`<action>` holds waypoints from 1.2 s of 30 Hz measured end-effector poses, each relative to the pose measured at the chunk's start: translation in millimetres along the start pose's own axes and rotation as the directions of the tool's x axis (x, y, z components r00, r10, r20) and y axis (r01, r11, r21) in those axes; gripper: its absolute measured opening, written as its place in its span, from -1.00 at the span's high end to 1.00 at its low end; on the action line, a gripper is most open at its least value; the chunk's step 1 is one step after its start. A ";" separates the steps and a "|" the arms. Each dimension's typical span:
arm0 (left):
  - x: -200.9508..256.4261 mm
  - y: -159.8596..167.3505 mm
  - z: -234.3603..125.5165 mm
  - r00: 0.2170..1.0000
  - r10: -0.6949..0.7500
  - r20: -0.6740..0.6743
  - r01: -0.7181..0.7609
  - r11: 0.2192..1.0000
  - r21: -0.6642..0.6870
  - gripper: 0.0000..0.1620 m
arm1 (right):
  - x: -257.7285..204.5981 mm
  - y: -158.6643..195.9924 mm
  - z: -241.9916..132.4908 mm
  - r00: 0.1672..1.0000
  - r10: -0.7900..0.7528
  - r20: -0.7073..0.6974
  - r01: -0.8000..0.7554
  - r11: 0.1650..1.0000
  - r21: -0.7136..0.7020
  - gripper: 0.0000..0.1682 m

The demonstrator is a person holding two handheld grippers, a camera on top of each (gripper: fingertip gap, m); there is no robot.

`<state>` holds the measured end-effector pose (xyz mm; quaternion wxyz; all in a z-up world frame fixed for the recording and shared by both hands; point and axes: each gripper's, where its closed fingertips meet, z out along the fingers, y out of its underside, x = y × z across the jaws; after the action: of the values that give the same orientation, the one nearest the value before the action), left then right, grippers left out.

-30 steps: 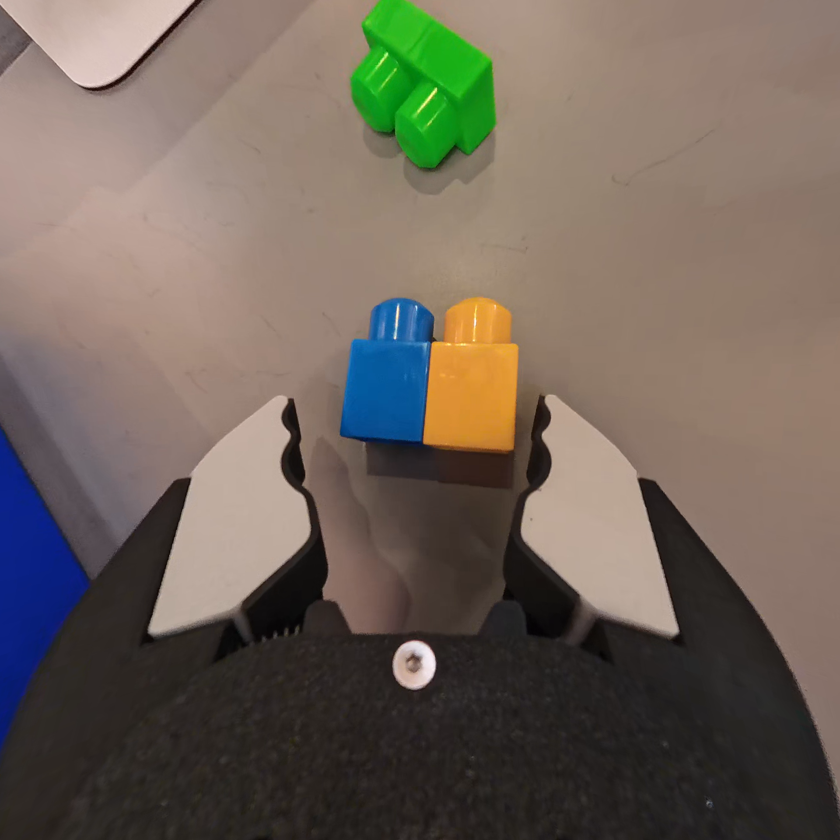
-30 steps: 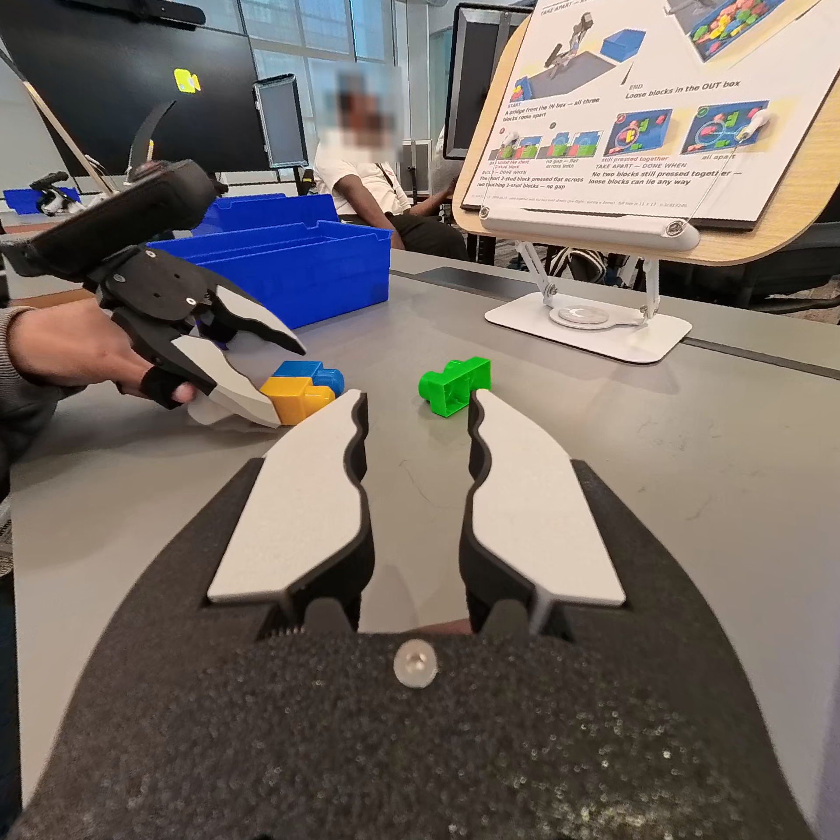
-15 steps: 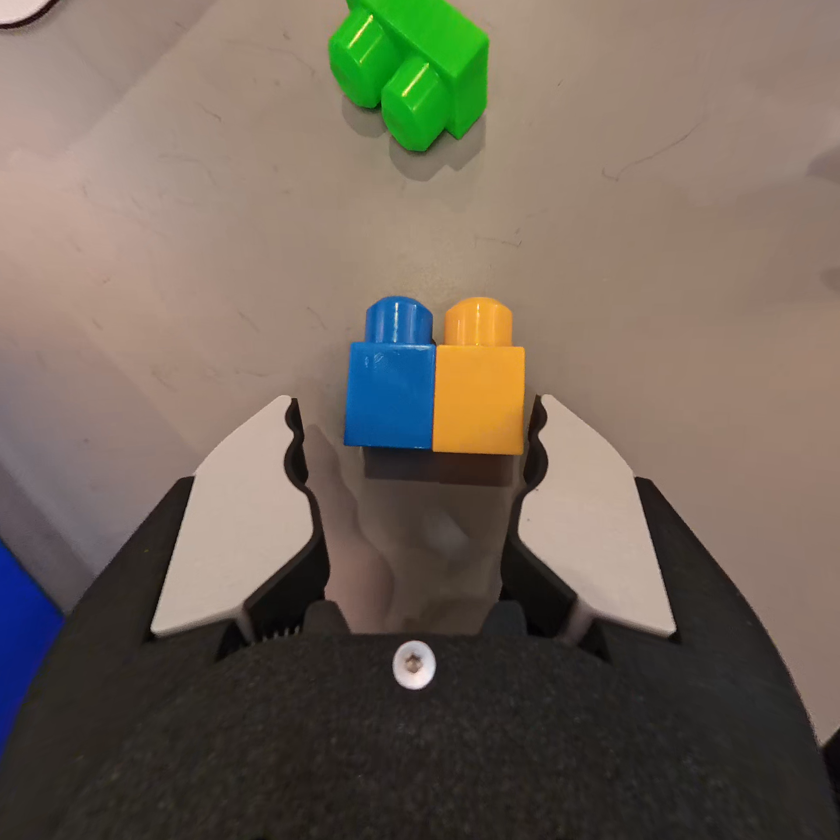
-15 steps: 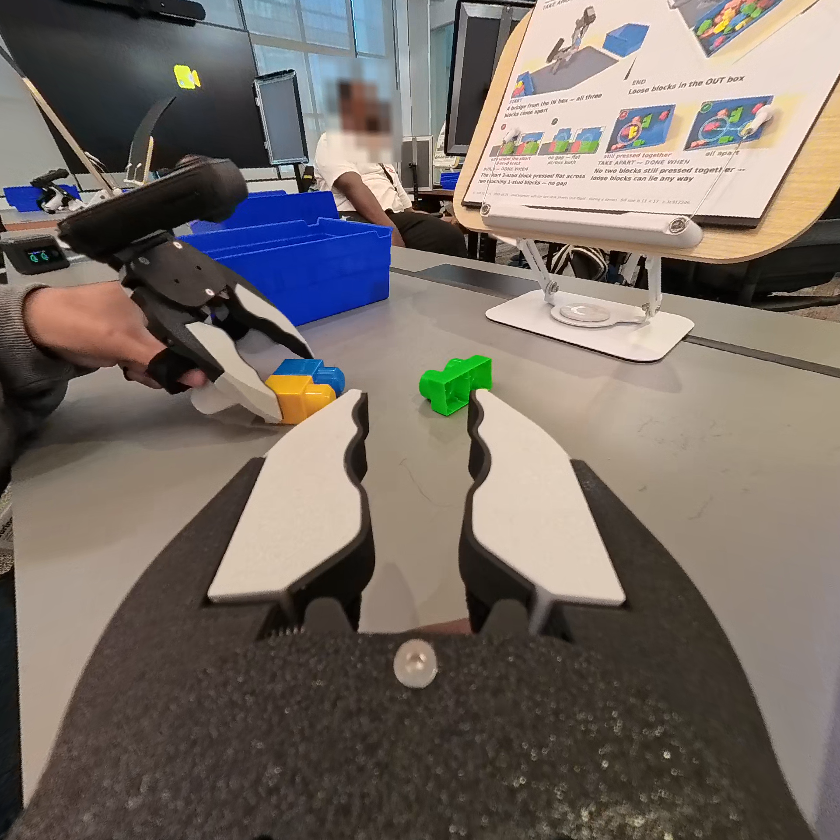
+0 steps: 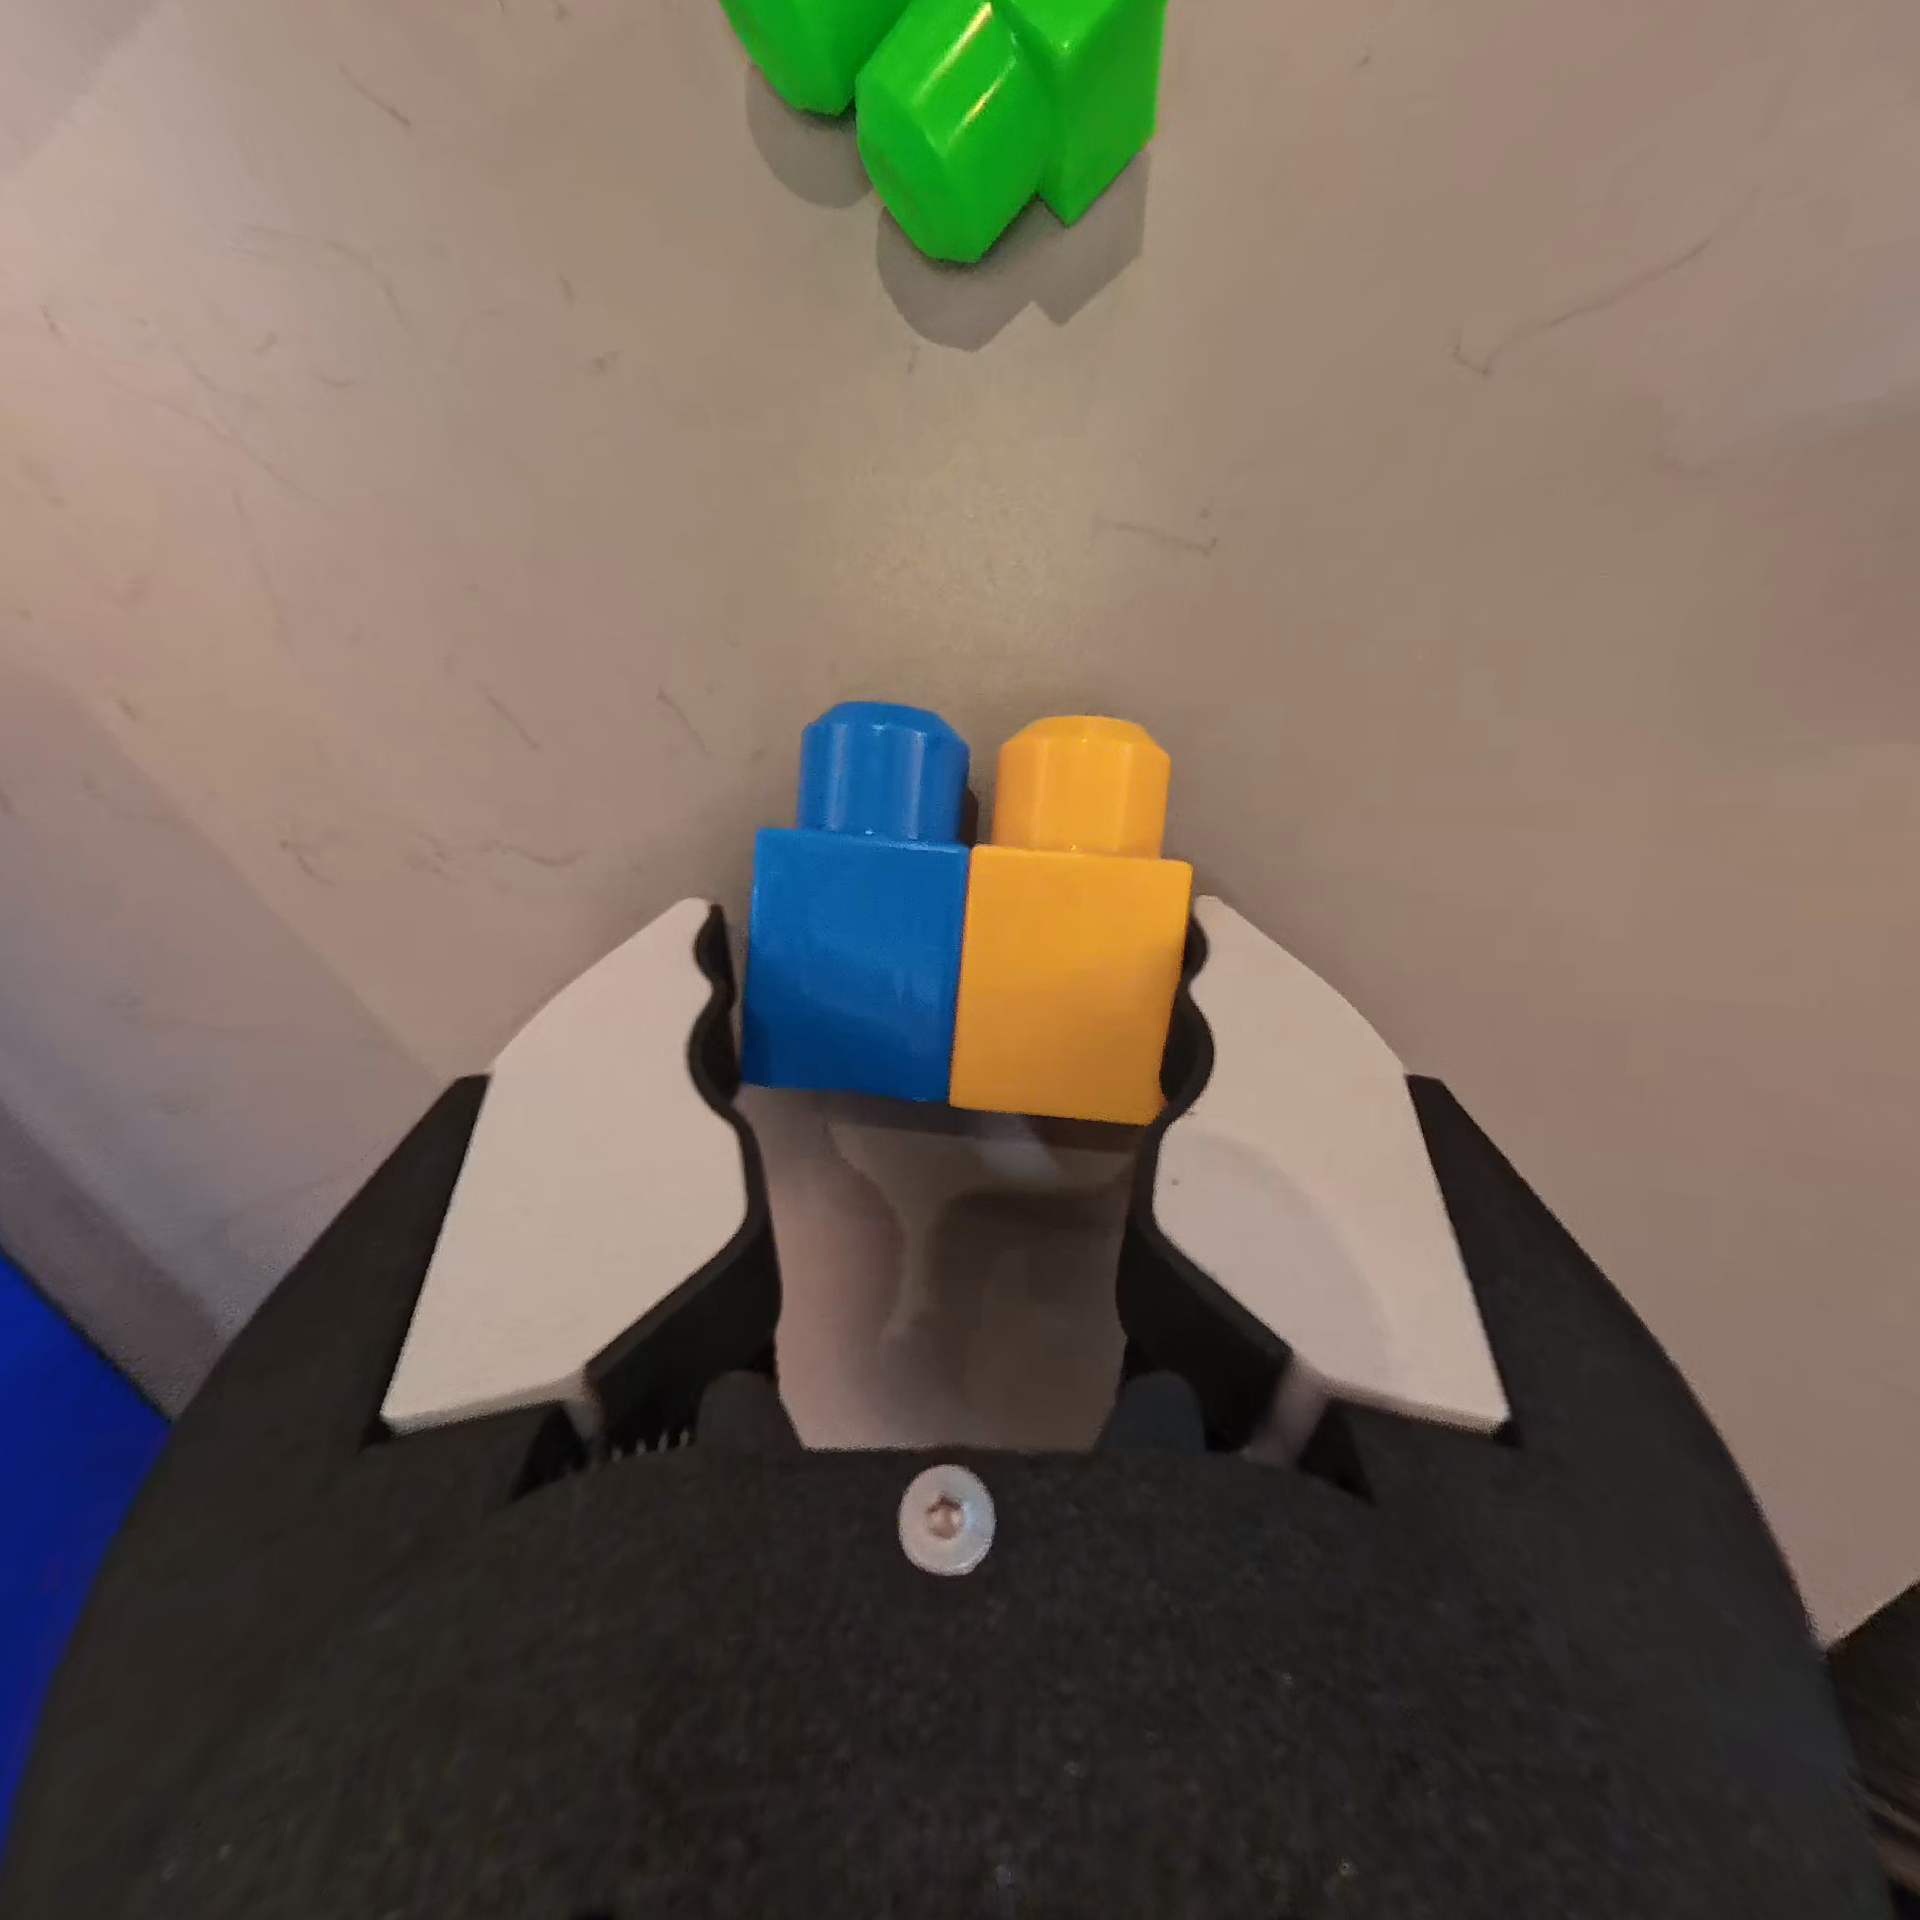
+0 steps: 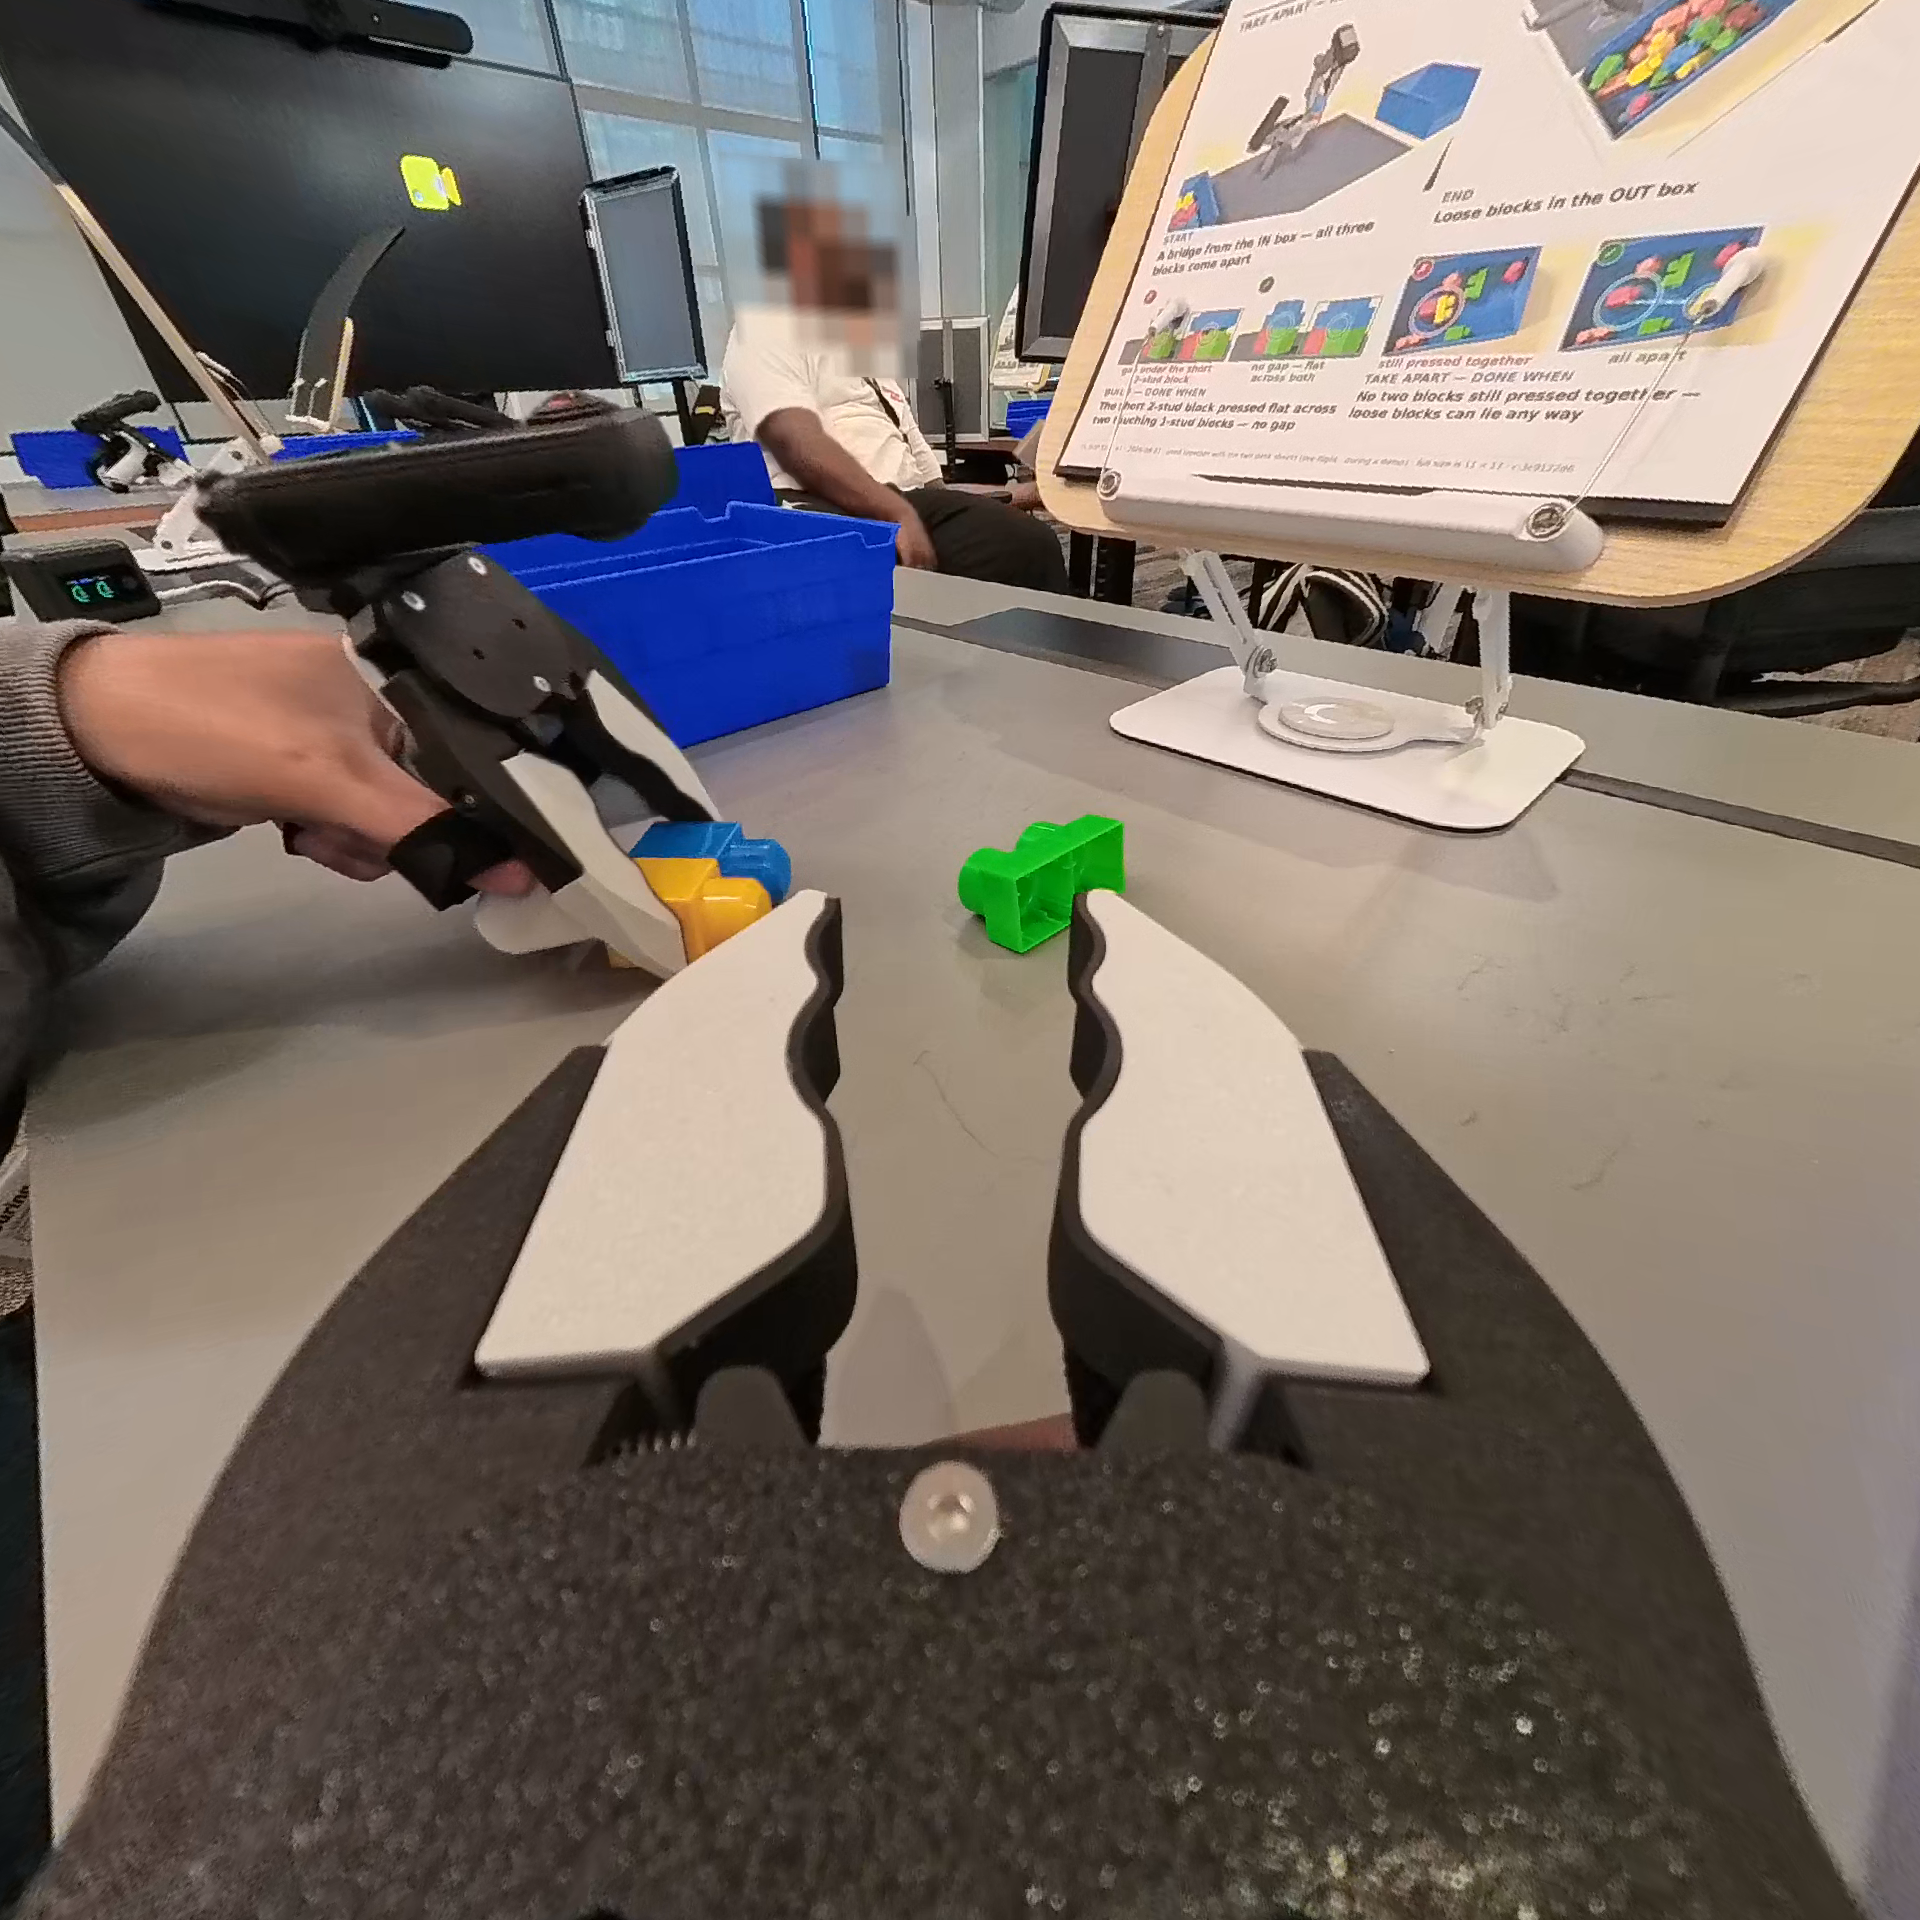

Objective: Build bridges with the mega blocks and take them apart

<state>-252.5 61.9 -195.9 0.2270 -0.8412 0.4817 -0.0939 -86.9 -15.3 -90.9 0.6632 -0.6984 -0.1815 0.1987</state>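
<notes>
Blocks sit in the middle of the left wrist view: a blue block (image 5: 852, 982) and a yellow block (image 5: 1065, 997), side by side and touching, each lying on its side with its one stud pointing to the top of the frame. The pair's long side runs left to right. The left gripper (image 5: 951, 992) has one finger against the blue block and the other against the yellow block, squeezing the pair. A green block (image 5: 987, 114) lies at the top of the frame on the grey table (image 5: 416, 520), its two studs pointing down and left. In the right wrist view, the right gripper (image 6: 951, 935) sits low in the middle, fingers a little apart and holding nothing. A blue bin (image 6: 748, 613) stands at the upper left.
</notes>
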 end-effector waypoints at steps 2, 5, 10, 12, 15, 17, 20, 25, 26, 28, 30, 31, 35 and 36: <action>0.4 -0.1 -0.1 1.000 0.001 -0.003 -0.001 1.000 -0.007 0.06 | 0.0 0.0 -0.1 1.000 0.000 0.000 0.000 1.000 0.001 0.51; 0.2 0.4 -0.2 1.000 -0.002 -0.006 0.002 1.000 -0.015 0.07 | 0.0 0.0 -0.1 1.000 0.000 0.001 0.000 1.000 0.001 0.51; 1.1 2.8 -1.5 1.000 0.019 -0.017 -0.019 1.000 -0.024 0.07 | 0.0 0.2 0.1 1.000 0.001 0.001 -0.001 1.000 0.000 0.51; 1.3 2.8 -1.9 1.000 0.018 -0.024 -0.019 1.000 -0.019 0.07 | 0.0 0.2 0.3 1.000 0.001 0.001 -0.001 1.000 -0.001 0.51; -0.3 -4.5 -5.2 0.999 0.032 -0.006 -0.031 0.998 0.046 0.07 | 0.0 0.3 0.3 1.000 0.001 0.000 -0.001 1.000 -0.001 0.51; -1.2 -13.6 -12.1 0.998 0.054 0.023 -0.056 0.991 0.123 0.07 | 0.1 0.1 0.2 1.000 0.002 0.000 -0.002 1.000 0.001 0.51; -3.3 -30.8 -30.0 0.993 0.076 0.091 -0.099 0.952 0.291 0.08 | 0.0 0.3 0.3 1.000 0.004 0.001 -0.004 1.000 0.000 0.51; -2.3 -37.6 -71.8 0.988 -0.018 0.153 -0.075 0.809 0.582 0.08 | -0.7 0.9 0.9 1.000 0.000 0.003 0.000 1.000 -0.005 0.50; -2.9 -33.1 -75.6 0.986 -0.030 0.165 -0.076 0.798 0.597 0.08 | -0.8 1.3 1.3 1.000 -0.001 0.003 0.001 1.000 -0.008 0.50; -4.0 -25.5 -79.9 0.983 -0.038 0.179 -0.078 0.797 0.599 0.08 | -2.0 2.8 2.8 1.000 -0.002 0.011 0.003 1.000 -0.022 0.49; -4.9 -20.2 -82.2 0.985 -0.057 0.162 -0.054 0.796 0.603 0.07 | -4.0 6.1 7.6 0.999 -0.009 0.041 0.011 0.998 -0.061 0.40; -4.0 -18.2 -82.4 0.988 -0.065 0.141 -0.034 0.795 0.606 0.07 | -6.9 7.9 11.3 0.997 -0.026 0.079 0.034 0.995 -0.099 0.34; -1.5 -14.6 -85.3 0.991 -0.067 0.119 -0.020 0.789 0.614 0.08 | -8.8 -5.7 33.5 0.953 -0.226 0.201 0.276 0.922 -0.272 0.27; -1.1 -14.9 -86.4 0.991 -0.064 0.120 -0.024 0.786 0.618 0.08 | -9.2 -11.1 43.3 0.925 -0.286 0.248 0.357 0.878 -0.320 0.26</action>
<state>-274.2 44.1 -112.8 0.5206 -0.7300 0.3990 -0.1921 -117.1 17.6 -81.3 0.5273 -0.7448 -0.3923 0.1157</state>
